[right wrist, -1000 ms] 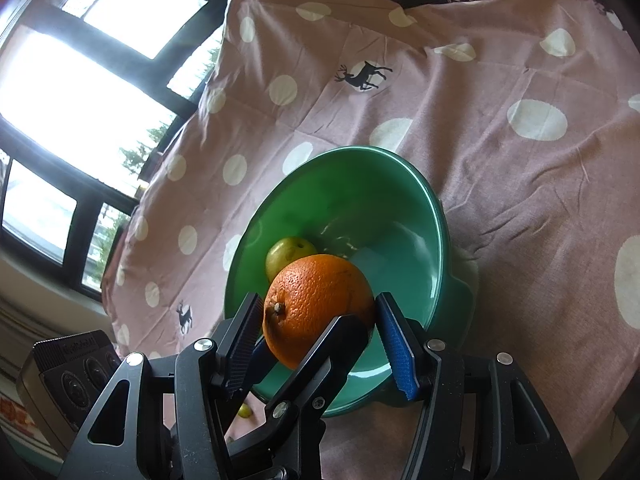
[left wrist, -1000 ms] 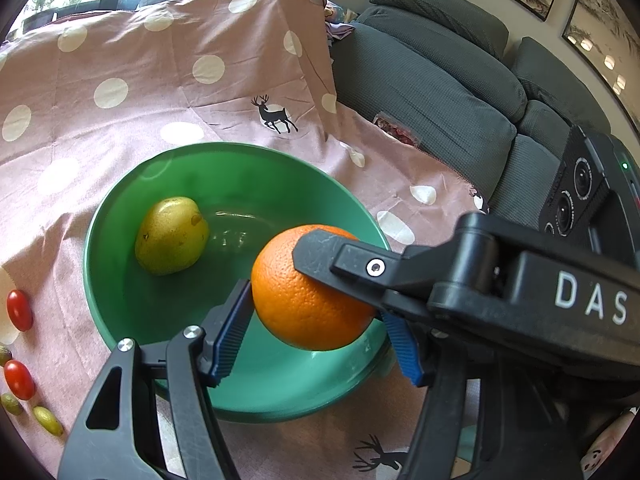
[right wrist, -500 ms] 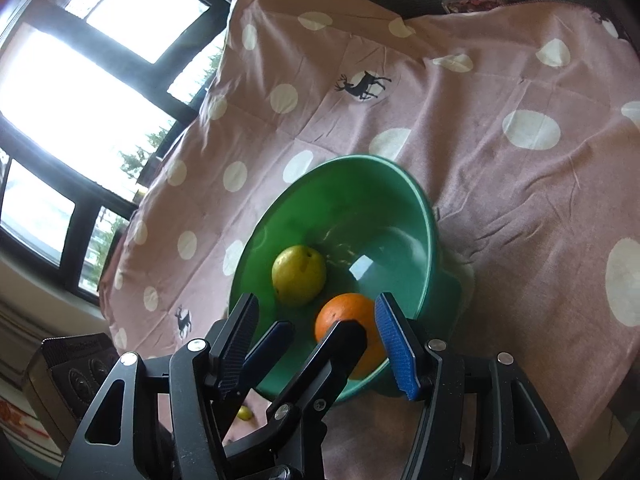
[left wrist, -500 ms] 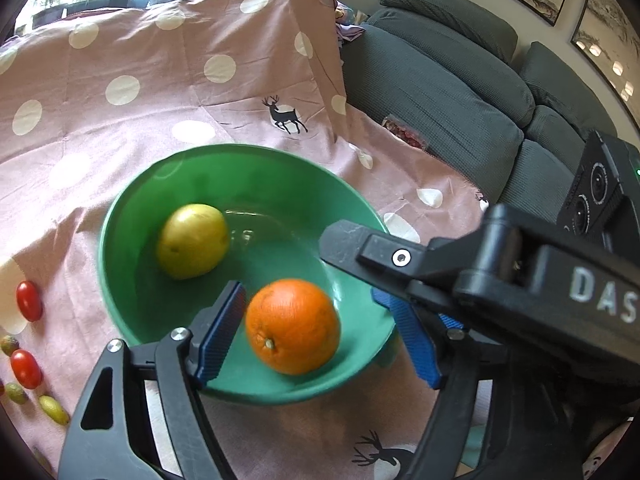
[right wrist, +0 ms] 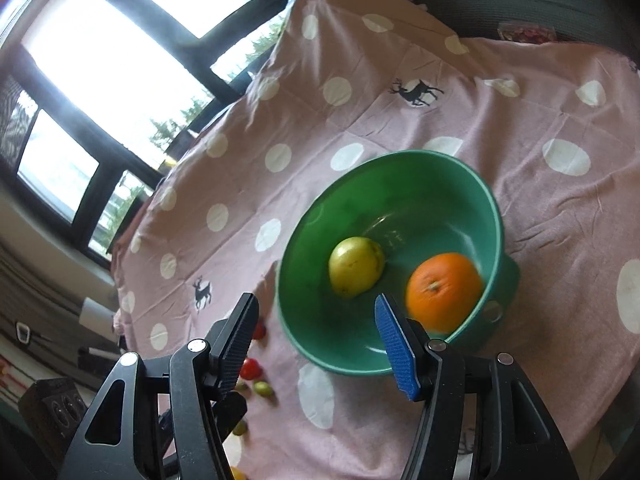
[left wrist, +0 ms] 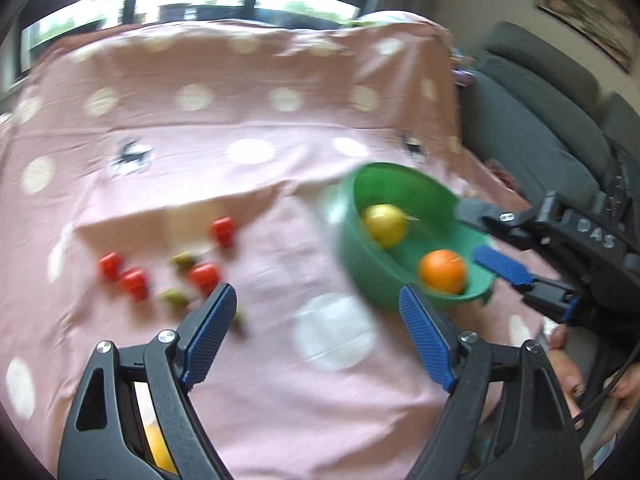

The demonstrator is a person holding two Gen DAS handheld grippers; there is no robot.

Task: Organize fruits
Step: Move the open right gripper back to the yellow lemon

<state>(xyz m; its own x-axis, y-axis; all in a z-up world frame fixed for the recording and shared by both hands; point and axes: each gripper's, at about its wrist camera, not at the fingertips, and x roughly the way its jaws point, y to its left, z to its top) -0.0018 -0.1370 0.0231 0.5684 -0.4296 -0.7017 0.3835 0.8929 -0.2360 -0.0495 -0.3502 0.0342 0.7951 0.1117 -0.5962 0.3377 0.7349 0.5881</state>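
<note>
Left wrist: my left gripper (left wrist: pixel 316 332) empty, jaws opening; orange (left wrist: pixel 442 271) in green bowl (left wrist: pixel 372 276) at 2 o'clock; right gripper (right wrist: pixel 314 344) spread, empty.

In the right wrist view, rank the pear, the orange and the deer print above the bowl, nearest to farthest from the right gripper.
1. Pear, left in the green bowl, just beyond the right gripper.
2. Orange, right in the bowl.
3. Deer print, far on the cloth.

a pink polka-dot tablecloth (right wrist: pixel 460 128) bears a green bowl (right wrist: pixel 486 200) and scattered red and green cherry tomatoes (left wrist: pixel 136 282).
</note>
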